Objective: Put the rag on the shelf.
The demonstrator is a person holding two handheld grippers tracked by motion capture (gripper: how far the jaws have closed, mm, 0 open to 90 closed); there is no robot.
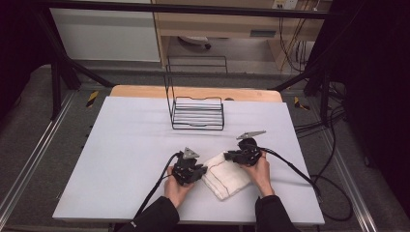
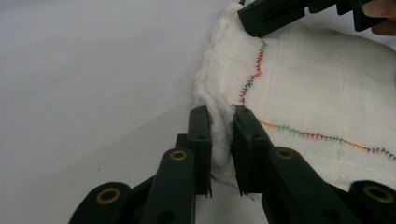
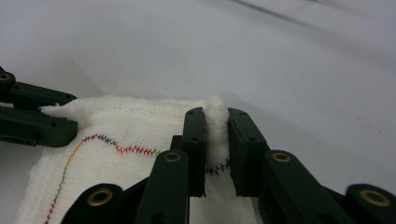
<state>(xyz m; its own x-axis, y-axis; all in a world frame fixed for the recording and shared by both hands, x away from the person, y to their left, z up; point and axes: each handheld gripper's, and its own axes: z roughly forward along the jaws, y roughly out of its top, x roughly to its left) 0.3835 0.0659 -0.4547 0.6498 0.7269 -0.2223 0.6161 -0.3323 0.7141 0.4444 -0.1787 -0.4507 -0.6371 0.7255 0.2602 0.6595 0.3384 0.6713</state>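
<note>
Cloth (image 1: 226,176) pinched by both: left hand-held gripper (image 2: 220,154) clamped on its near-left edge, right hand-held gripper (image 3: 216,151) clamped on the far edge, both low on the tabletop (image 1: 130,145). Cloth lies folded, front-centre, between the hands. Looks like a grasp step, fold or lift next; needs both moving together. Wire rack (image 1: 197,113) stands well behind.
</note>
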